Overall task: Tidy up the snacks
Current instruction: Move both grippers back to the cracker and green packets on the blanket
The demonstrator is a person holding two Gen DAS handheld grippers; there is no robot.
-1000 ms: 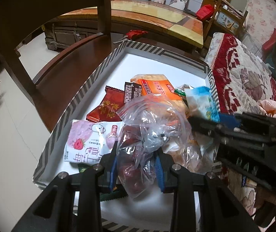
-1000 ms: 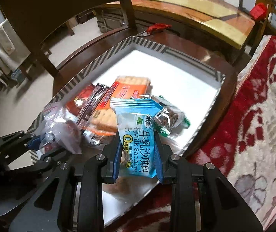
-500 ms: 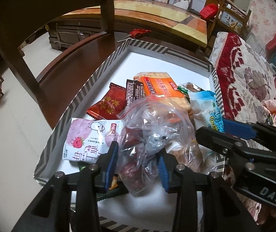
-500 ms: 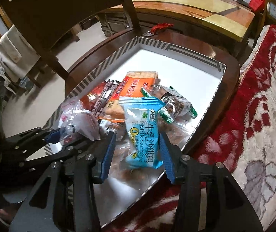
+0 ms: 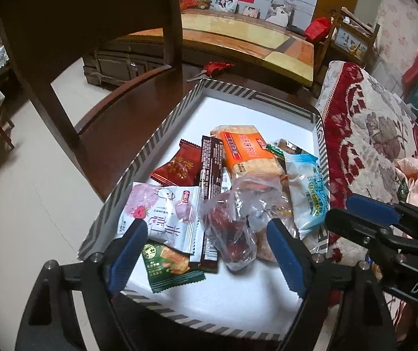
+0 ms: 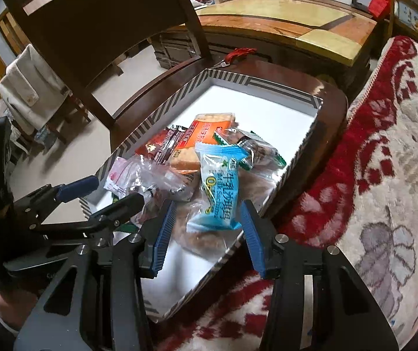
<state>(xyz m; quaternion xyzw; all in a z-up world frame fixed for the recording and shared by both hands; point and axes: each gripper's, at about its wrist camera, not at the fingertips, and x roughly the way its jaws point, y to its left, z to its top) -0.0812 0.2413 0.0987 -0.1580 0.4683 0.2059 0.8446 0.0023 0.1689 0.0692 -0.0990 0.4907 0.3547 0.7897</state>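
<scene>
A white box with a striped rim point(image 5: 162, 128) sits on a wooden chair seat and holds a heap of snacks. My left gripper point(image 5: 204, 228) hangs over its near end, jaws opening wide. A clear bag of red dates point(image 5: 232, 234) lies between the pads, touched by neither. In the right wrist view my right gripper point(image 6: 207, 207) stands open around a light blue milk-biscuit packet point(image 6: 220, 187), which rests on the heap near the box's right rim point(image 6: 296, 152). The left gripper point(image 6: 111, 193) shows there at the left, beside the clear bag point(image 6: 156, 181).
The box also holds a pink strawberry packet point(image 5: 162, 213), a green packet point(image 5: 168, 266), a red packet point(image 5: 179, 166), a brown bar point(image 5: 210, 181) and an orange cracker pack point(image 5: 247, 152). A red floral sofa cover point(image 5: 369, 134) lies right. The chair back point(image 5: 92, 29) rises behind.
Both grippers have opened. The left let go of the clear bag, the right let go of the blue packet; both now lie in the box. Both grippers have drawn back a little.
</scene>
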